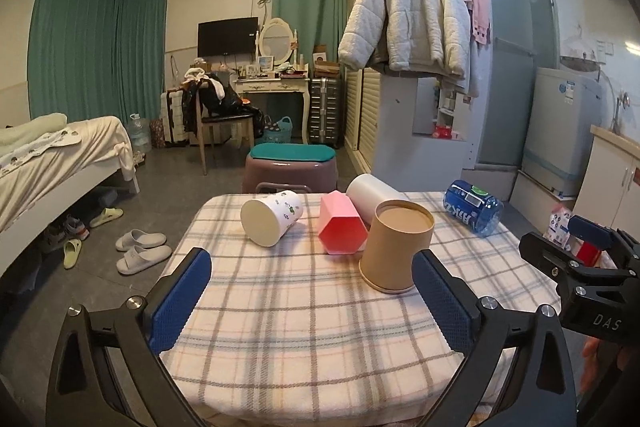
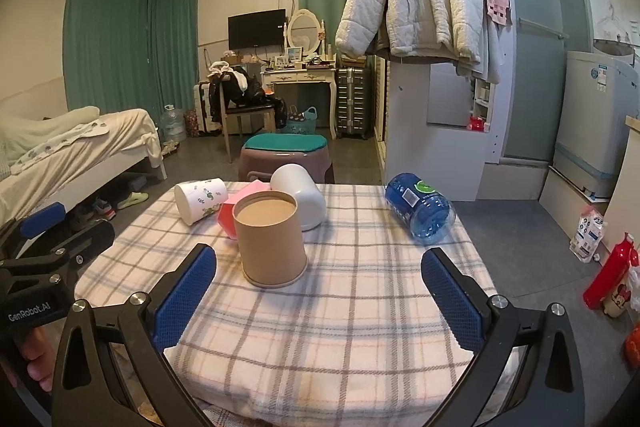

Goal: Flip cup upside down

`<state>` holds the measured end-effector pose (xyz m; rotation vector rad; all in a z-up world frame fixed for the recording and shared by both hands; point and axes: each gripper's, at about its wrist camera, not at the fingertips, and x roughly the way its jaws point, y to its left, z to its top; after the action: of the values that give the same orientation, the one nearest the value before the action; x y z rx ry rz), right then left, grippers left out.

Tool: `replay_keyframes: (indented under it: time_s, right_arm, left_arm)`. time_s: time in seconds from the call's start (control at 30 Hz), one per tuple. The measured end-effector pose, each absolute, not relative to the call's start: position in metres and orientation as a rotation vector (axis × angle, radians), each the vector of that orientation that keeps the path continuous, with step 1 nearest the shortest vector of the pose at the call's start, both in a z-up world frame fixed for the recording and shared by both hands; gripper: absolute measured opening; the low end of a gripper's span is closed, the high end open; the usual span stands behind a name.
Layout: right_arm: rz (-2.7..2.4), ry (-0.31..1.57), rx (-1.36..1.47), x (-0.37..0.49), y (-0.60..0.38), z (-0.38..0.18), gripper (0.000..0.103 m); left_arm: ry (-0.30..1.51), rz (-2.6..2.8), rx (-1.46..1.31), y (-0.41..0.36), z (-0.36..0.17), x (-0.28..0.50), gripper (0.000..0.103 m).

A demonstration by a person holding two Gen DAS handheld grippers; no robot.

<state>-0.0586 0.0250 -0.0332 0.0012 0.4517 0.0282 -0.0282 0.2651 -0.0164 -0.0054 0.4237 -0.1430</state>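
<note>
A tan paper cup (image 1: 394,251) stands upside down on the checked tablecloth (image 1: 304,323), base up; it also shows in the right wrist view (image 2: 270,241). Behind it lie on their sides a pink hexagonal cup (image 1: 342,229), a white cup (image 1: 370,197) and a white patterned cup (image 1: 272,221). My left gripper (image 1: 312,301) is open and empty, just in front of the tan cup. My right gripper (image 2: 320,301) is open and empty, in front of and right of the tan cup (image 2: 270,241).
A blue plastic bottle (image 2: 420,213) lies on its side at the table's far right. A stool with a teal cushion (image 1: 292,167) stands behind the table. A red bottle (image 2: 610,277) and bags sit on the floor at the right. A bed is at the left.
</note>
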Motion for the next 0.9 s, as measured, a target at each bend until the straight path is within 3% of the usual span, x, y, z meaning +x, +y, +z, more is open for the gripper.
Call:
replay_keyframes:
  time_s: [0.9]
  right_arm:
    - [0.0, 0.462, -0.003, -0.052, 0.016, -0.036, 0.103]
  left_arm:
    - [0.434, -0.127, -0.011, 0.266, -0.016, -0.024, 0.103]
